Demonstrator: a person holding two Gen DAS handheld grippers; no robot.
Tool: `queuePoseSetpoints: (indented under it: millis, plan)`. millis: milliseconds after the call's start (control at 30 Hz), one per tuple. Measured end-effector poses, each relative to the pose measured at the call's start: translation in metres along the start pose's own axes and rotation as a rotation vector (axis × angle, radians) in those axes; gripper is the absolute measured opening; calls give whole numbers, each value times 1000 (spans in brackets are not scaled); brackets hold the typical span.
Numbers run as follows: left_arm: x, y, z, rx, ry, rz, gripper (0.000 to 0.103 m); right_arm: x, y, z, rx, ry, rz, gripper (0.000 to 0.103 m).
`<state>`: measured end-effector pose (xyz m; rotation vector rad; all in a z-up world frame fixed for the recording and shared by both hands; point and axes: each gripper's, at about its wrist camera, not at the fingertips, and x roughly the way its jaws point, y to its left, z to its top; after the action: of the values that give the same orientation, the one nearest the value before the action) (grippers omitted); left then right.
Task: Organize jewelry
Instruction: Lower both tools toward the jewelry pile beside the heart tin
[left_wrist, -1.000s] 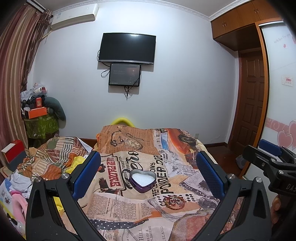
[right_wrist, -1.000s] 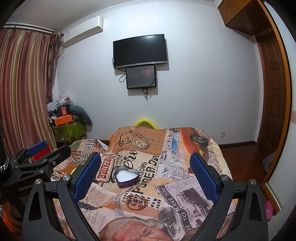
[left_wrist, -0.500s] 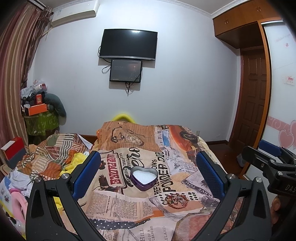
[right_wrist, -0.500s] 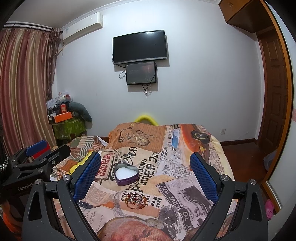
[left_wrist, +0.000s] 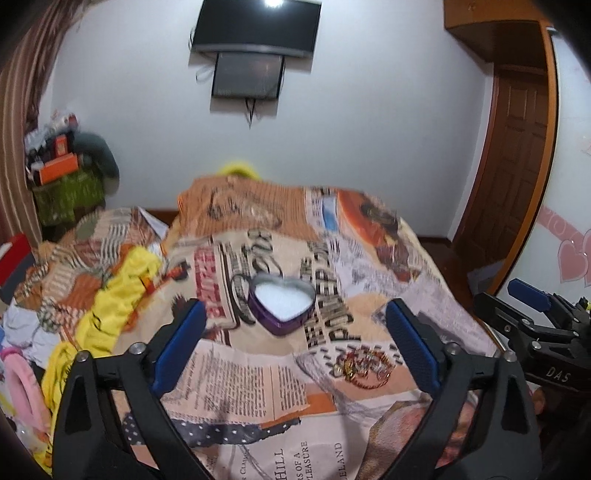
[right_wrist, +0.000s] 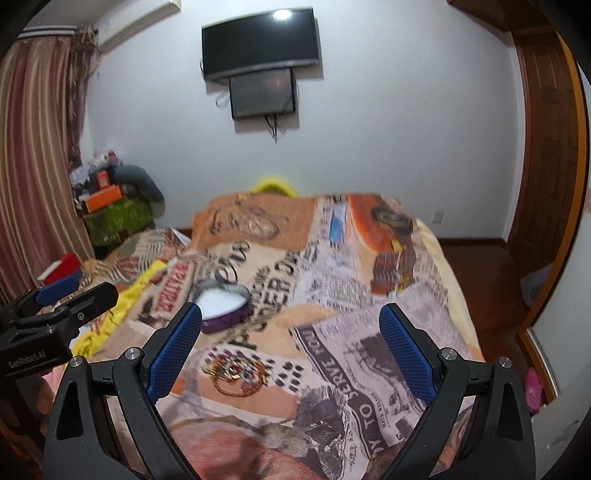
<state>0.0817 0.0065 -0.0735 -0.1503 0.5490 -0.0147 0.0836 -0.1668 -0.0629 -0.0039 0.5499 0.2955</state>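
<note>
A purple heart-shaped tin (left_wrist: 282, 304) with a white lining lies open on the printed bedspread (left_wrist: 258, 384); it also shows in the right wrist view (right_wrist: 221, 304). A gold beaded bracelet (left_wrist: 364, 365) lies on the spread to the tin's near right, and shows in the right wrist view (right_wrist: 236, 373). My left gripper (left_wrist: 295, 343) is open and empty above the spread, short of the tin. My right gripper (right_wrist: 291, 349) is open and empty, with the bracelet just inside its left finger.
Crumpled yellow and striped clothes (left_wrist: 110, 295) are piled at the bed's left side. A green stand with boxes (right_wrist: 114, 214) is by the curtain. A TV (right_wrist: 258, 40) hangs on the far wall. A wooden door (left_wrist: 513, 155) is at the right.
Both grippers have tilted down and moved closer to the bed. The tin and bracelet now appear larger and nearer. Both grippers stay open.
</note>
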Motion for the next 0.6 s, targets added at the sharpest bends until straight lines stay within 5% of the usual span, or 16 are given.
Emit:
queuePoseSetpoints:
  millis: [100, 600]
  plan:
    - [21, 0, -9, -8, 72, -16, 84, 12, -1, -6, -9, 37, 6, 95]
    - [82, -11, -52, 46, 297, -81, 50, 55, -9, -30, -21, 220, 101, 49]
